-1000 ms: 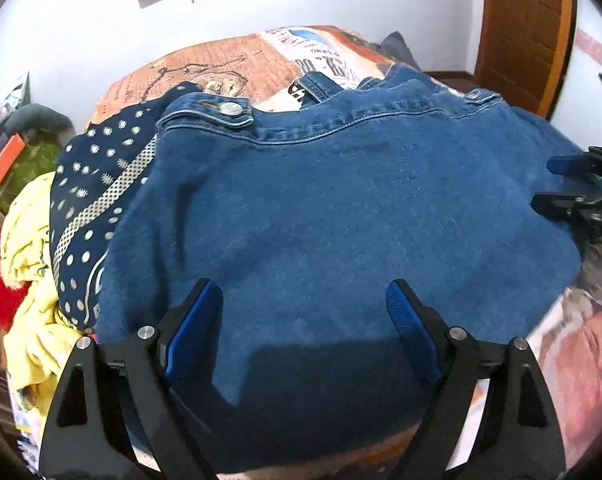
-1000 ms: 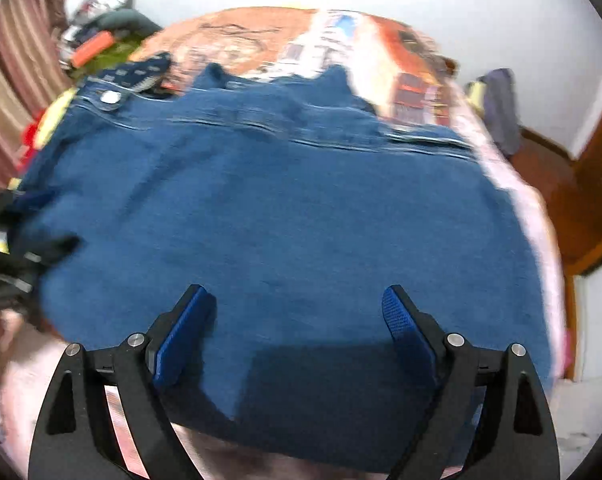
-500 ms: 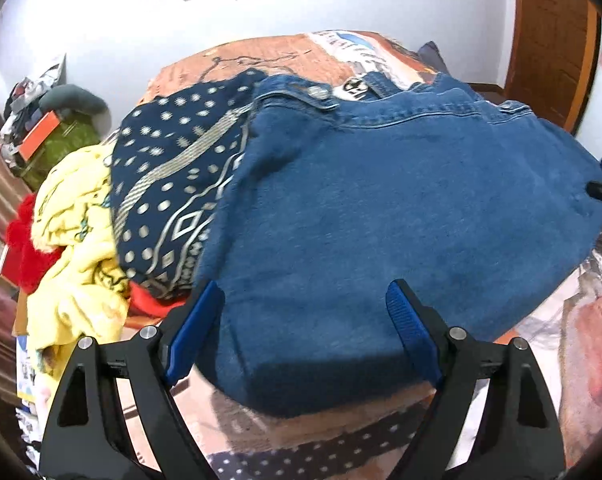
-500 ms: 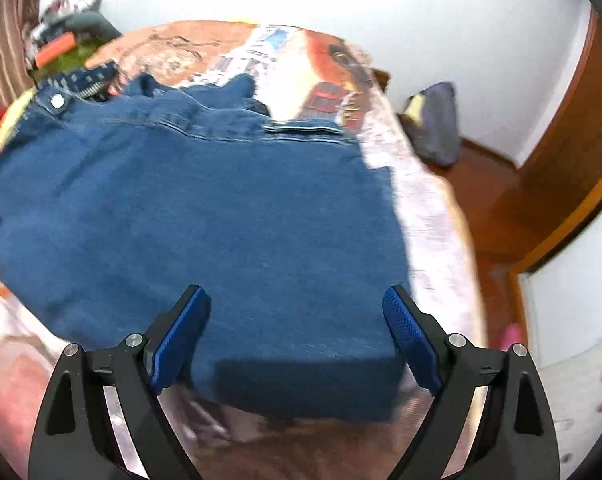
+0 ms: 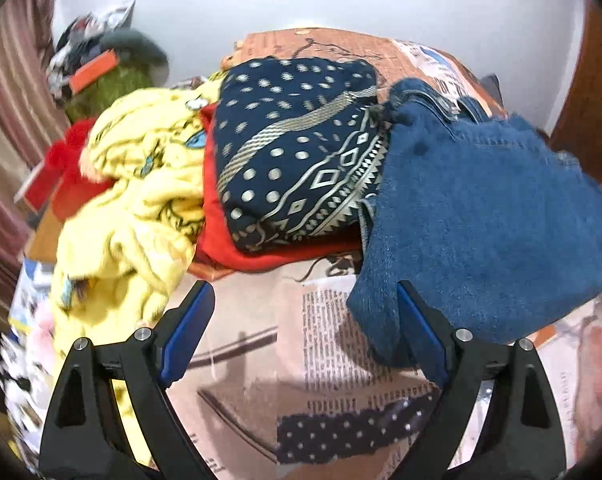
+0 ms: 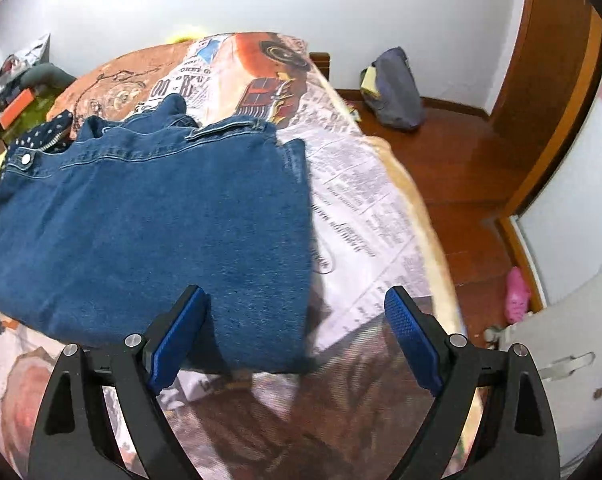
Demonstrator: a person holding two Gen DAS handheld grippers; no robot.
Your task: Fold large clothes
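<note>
A folded blue denim garment (image 6: 149, 224) lies flat on the printed bedspread (image 6: 365, 200); it also shows in the left wrist view (image 5: 489, 224) at the right. My left gripper (image 5: 305, 332) is open and empty, hovering over the bedspread off the denim's near left corner. My right gripper (image 6: 297, 332) is open and empty, above the denim's near right corner. To the left of the denim lies a navy patterned cloth (image 5: 297, 148) on a red garment (image 5: 237, 248), beside a yellow garment (image 5: 141, 200).
The bed's right edge drops to a wooden floor (image 6: 461, 168) with a grey bag (image 6: 393, 88) and a pink item (image 6: 515, 292). A wooden door (image 6: 557, 80) stands at the right. Clutter (image 5: 101, 68) sits by the wall left of the bed.
Both grippers have pulled back off the denim and apart: the left swung left toward the clothes pile, the right swung right toward the bed's edge. The denim stays folded on the bed.
</note>
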